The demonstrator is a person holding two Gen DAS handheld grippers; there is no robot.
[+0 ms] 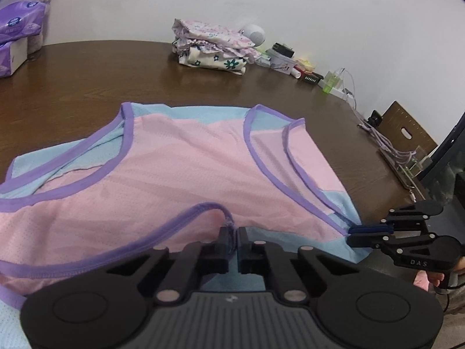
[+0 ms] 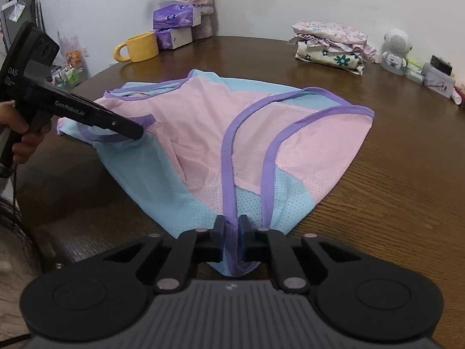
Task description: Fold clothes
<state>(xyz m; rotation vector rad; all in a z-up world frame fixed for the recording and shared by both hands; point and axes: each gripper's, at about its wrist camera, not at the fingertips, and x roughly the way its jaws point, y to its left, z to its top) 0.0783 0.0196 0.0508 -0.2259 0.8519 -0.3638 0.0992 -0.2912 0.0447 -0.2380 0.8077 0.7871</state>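
Note:
A pink and light-blue sleeveless top [image 1: 186, 157] with purple trim lies spread on the brown wooden table [image 1: 87, 81]. My left gripper [image 1: 232, 232] is shut on a purple-trimmed edge of the top, the fabric pinched between its pads. In the right wrist view the same top [image 2: 247, 133] fills the middle, and my right gripper [image 2: 232, 226] is shut on a near corner with purple trim and blue mesh. The right gripper [image 1: 353, 232] also shows at the garment's right edge in the left wrist view. The left gripper [image 2: 139, 132] shows at the far left, clamped on the trim.
A stack of folded floral clothes [image 1: 215, 46] sits at the table's far side beside a white speaker [image 2: 395, 49] and small items [image 1: 290, 61]. Tissue packs [image 2: 174, 24] and a yellow mug [image 2: 139, 47] stand at the far left. A hand [image 2: 23, 142] holds the left gripper.

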